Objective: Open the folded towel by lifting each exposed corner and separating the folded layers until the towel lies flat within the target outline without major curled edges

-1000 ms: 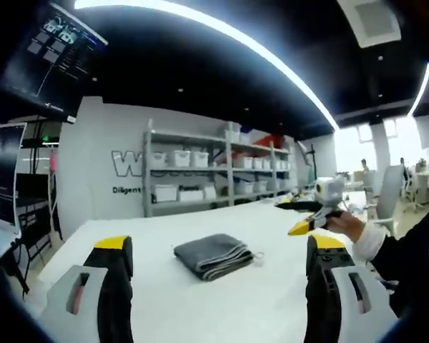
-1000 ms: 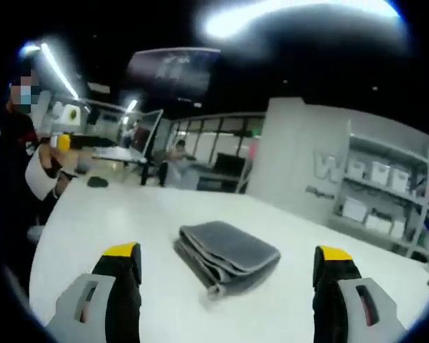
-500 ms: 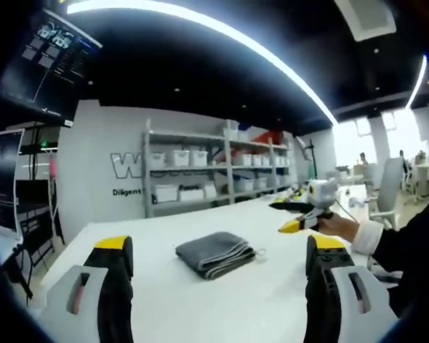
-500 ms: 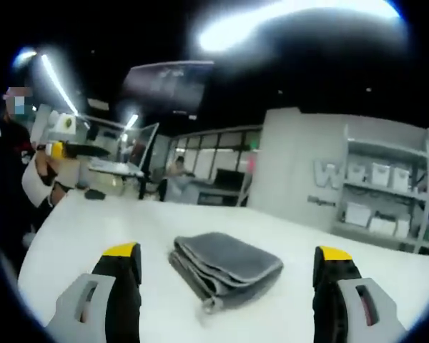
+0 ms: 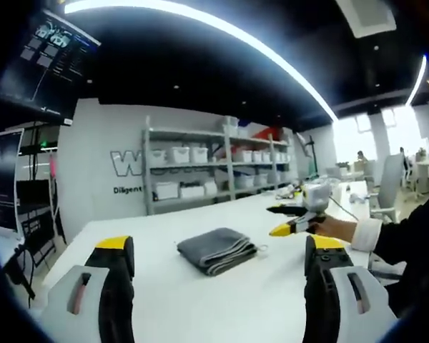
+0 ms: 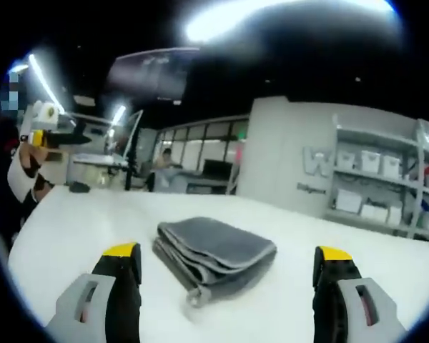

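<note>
Lying folded, 1 grey towel (image 6: 214, 250) on white table (image 5: 222, 300), 2 grippers' jaws apart

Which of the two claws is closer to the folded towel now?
The right claw: the grey towel lies just ahead between its tips.

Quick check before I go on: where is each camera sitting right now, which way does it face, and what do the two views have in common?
Left gripper view: rides on the left tongs, open, facing across the white table at the folded towel and the shelving; the right tongs and the person's sleeve enter from the right.
Right gripper view: rides on the right tongs, open, facing the towel from closer; the left tongs show at far left.
Shared: towel, table, shelving.
</note>
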The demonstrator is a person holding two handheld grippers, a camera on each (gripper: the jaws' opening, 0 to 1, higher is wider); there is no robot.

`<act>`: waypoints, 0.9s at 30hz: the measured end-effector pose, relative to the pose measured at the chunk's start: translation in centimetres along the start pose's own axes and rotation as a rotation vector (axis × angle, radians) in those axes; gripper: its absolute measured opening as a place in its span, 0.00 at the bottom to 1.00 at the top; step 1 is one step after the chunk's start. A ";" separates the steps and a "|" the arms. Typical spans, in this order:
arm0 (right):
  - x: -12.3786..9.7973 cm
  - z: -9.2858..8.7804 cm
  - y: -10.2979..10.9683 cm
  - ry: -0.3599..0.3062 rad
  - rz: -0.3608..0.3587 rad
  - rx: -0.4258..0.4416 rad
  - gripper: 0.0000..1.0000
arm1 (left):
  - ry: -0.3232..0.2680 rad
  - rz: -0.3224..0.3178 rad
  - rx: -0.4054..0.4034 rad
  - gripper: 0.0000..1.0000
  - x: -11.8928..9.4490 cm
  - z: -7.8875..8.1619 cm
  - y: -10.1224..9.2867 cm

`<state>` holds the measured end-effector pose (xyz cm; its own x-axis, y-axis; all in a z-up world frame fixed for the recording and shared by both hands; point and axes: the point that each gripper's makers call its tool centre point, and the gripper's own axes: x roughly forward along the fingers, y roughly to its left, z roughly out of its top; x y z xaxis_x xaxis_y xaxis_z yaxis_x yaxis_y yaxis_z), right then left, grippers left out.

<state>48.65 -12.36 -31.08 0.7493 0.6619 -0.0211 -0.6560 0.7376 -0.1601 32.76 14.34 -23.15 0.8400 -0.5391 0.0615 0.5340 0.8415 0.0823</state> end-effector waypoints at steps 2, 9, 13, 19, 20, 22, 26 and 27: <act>0.2 -0.3 -0.5 -0.002 -0.003 0.025 1.00 | 0.006 0.002 0.002 0.97 0.0 -0.1 0.1; 0.7 -0.4 -0.5 -0.016 -0.031 0.007 1.00 | 0.018 -0.001 0.013 0.97 0.2 -0.4 -0.1; 0.9 -0.7 -0.6 -0.004 -0.042 -0.015 1.00 | 0.022 0.001 0.015 0.97 0.1 -0.5 -0.1; 1.1 -1.3 -0.7 0.020 -0.060 -0.056 0.99 | 0.028 0.001 0.021 0.97 0.0 -0.5 -0.1; 1.1 -1.6 -1.0 0.037 -0.076 -0.093 0.99 | 0.029 0.001 0.022 0.97 0.0 -0.6 -0.1; 1.1 -2.1 -1.4 0.064 -0.097 -0.150 0.99 | 0.033 0.000 0.025 0.97 0.1 -0.6 -0.2; 1.3 -2.6 -1.4 0.084 -0.109 -0.177 0.99 | 0.048 -0.005 0.028 0.97 0.0 -0.9 -0.4; 1.3 -2.7 -1.5 0.091 -0.112 -0.192 0.98 | 0.048 -0.003 0.028 0.97 0.0 -0.9 -0.3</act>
<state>50.82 -12.98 -33.54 0.8273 0.5560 -0.0800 -0.5454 0.7612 -0.3509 32.68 14.08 -24.12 0.8423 -0.5388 0.0130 0.5344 0.8380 0.1102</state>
